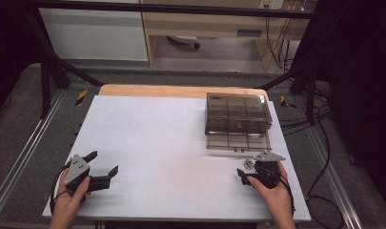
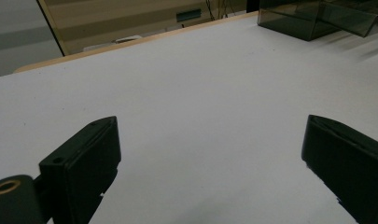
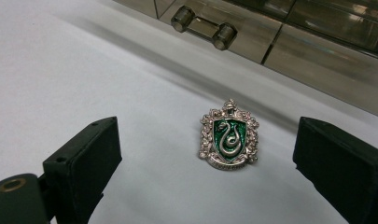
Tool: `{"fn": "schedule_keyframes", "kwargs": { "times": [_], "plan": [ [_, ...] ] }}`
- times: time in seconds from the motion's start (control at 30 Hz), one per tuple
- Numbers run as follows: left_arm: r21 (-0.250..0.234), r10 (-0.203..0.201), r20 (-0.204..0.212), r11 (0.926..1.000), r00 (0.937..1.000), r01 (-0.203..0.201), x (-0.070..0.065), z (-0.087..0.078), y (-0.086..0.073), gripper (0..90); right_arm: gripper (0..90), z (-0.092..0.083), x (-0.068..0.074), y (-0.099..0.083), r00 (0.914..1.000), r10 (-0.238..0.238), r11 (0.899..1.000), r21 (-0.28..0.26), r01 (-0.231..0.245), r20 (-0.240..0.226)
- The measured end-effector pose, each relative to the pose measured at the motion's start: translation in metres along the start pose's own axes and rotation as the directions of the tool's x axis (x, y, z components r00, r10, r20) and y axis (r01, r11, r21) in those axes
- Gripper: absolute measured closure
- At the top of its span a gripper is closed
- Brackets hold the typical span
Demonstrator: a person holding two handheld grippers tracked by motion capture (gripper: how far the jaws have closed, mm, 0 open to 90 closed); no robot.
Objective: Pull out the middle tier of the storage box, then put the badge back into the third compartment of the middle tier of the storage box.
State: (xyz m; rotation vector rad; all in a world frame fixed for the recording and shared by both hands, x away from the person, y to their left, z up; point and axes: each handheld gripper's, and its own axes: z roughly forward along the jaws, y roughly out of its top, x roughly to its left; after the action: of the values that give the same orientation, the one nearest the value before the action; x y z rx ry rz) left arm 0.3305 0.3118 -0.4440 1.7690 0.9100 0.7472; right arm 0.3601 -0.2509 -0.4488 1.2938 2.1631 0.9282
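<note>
I am holding my right gripper point(image 3: 205, 175) with its jaws spread wide, and the small silver shield-shaped badge with a green enamel snake crest point(image 3: 229, 136) is lying flat on the white table top point(image 1: 167, 143) straight ahead, between the jaw lines and slightly right of centre, just short of the smoky transparent plastic drawer box point(image 1: 237, 119). My left gripper point(image 1: 104, 168), also spread and holding nothing, is resting well apart at the table's other side, so I am judging the right one nearer for the pick.
</note>
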Motion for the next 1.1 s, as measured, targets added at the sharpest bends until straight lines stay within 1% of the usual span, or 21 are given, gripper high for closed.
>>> {"fn": "schedule_keyframes", "kwargs": {
  "times": [0.13,0.27,0.37,0.4,0.63,0.67,0.73,0.77,0.8,0.87,0.93,1.03,1.07,1.1],
  "plan": [
    [-0.003,0.001,0.003,1.0,1.0,-0.001,-0.0008,-0.0009,0.0004,4.9,8.5,0.0017,-0.0013,-0.0009,0.9999,0.009,1.0,0.004,-0.009,-0.005],
    [-0.001,0.002,0.002,1.0,1.0,-0.002,-0.0008,-0.0004,0.0001,4.9,8.5,0.0009,-0.002,-0.0014,0.9999,0.014,1.0,-0.002,-0.014,-0.002],
    [-0.001,0.002,0.003,1.0,1.0,-0.002,-0.0008,-0.0003,0.0002,4.9,8.7,0.0018,-0.0037,-0.0022,0.9998,0.017,1.0,0.004,-0.017,-0.001],
    [-0.002,0.003,0.003,1.0,1.0,-0.003,-0.0009,-0.0003,0.0003,4.9,9.7,0.0028,-0.004,-0.0029,0.9997,0.021,1.0,0.012,-0.021,-0.011],
    [-0.006,0.002,0.003,1.0,1.0,-0.002,-0.0009,-0.0008,0.0006,4.9,10.6,0.0057,-0.0035,-0.0038,0.9998,0.012,1.0,0.022,-0.012,-0.015],
    [-0.006,0.002,0.002,1.0,1.0,-0.002,-0.0008,-0.001,0.0005,4.9,14.3,0.006,-0.0036,-0.0042,0.9997,0.013,1.0,0.022,-0.013,-0.019],
    [-0.005,0.003,0.001,1.0,1.0,-0.003,-0.0007,-0.0012,0.0004,4.9,15.1,0.0063,-0.0038,-0.0044,0.9997,0.01,1.0,0.024,-0.01,-0.024],
    [-0.005,0.003,-0.001,1.0,1.0,-0.003,-0.0005,-0.0014,0.0003,4.9,18.7,0.0066,-0.0038,-0.0046,0.9997,0.003,1.0,0.031,-0.003,-0.023],
    [-0.005,0.003,-0.003,1.0,1.0,-0.003,-0.0001,-0.0016,0.0003,4.9,18.7,0.0066,-0.0038,-0.0046,0.9997,0.003,1.0,0.031,-0.003,-0.023],
    [-0.009,-0.001,-0.004,1.0,1.0,0.001,0.0005,-0.0017,0.0008,4.9,22.8,0.0073,-0.0046,-0.005,0.9998,-0.004,0.999,0.033,0.004,-0.021],
    [-0.01,-0.001,-0.004,1.0,1.0,0.0,0.0005,-0.0012,0.0012,4.9,23.2,0.0073,-0.0049,-0.0052,0.9998,-0.004,0.999,0.031,0.005,-0.02],
    [-0.006,0.002,0.001,1.0,1.0,-0.002,-0.0007,0.0002,0.0012,4.9,26.2,0.0069,-0.0069,-0.0061,0.9999,0.005,1.0,0.022,-0.005,-0.011],
    [-0.004,0.004,0.002,1.0,1.0,-0.004,-0.0011,0.0002,0.0011,4.9,29.2,0.0066,-0.0091,-0.0063,0.9999,0.015,1.0,0.012,-0.015,-0.002],
    [-0.002,0.008,0.002,1.0,1.0,-0.008,-0.0012,0.0001,0.001,4.9,29.2,0.0066,-0.0091,-0.0063,0.9999,0.015,1.0,0.012,-0.015,-0.002]
  ]
}}
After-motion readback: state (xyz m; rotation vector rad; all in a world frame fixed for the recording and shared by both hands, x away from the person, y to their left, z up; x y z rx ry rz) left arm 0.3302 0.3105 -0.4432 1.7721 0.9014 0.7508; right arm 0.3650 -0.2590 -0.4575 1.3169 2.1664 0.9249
